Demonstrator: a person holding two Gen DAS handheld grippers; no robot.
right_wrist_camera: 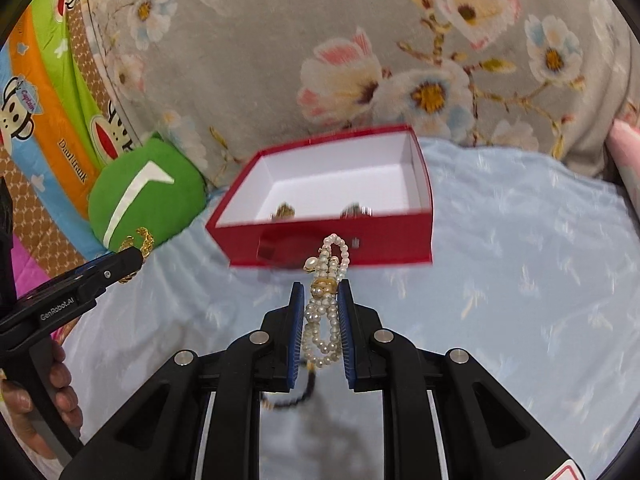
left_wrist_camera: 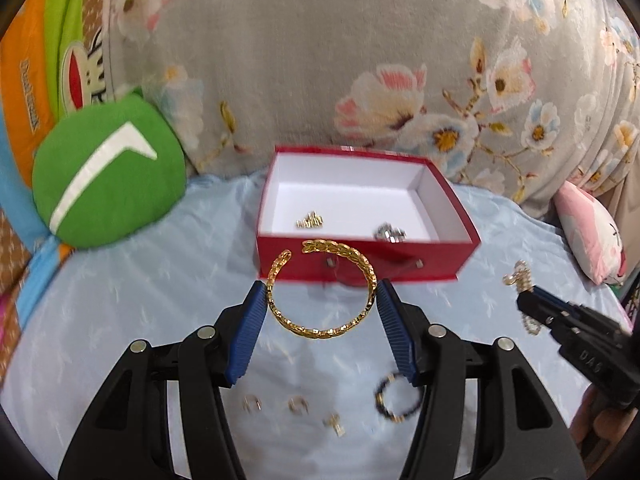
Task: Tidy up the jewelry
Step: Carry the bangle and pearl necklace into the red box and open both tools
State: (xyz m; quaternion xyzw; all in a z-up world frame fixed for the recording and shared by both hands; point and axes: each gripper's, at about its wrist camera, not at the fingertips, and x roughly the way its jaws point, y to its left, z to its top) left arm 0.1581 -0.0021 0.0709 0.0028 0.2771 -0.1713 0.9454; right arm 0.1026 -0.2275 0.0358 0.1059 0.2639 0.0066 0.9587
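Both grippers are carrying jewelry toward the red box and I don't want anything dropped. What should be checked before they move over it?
1. Left gripper holds the gold bangle by both sides: ok.
2. Right gripper shut on the pearl bracelet: ok.
3. Red box open, floor space free: ok.
4. Pieces already in the box stay clear of the drop spot: cannot tell.
5. Grippers apart from each other: ok.
6. Black bead ring and small pieces left on the sheet: not ok.

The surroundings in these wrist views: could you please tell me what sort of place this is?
Probably a bed in a bedroom: a pale blue bedsheet as the work surface, a floral quilt piled behind the red box, and a green cushion alongside.
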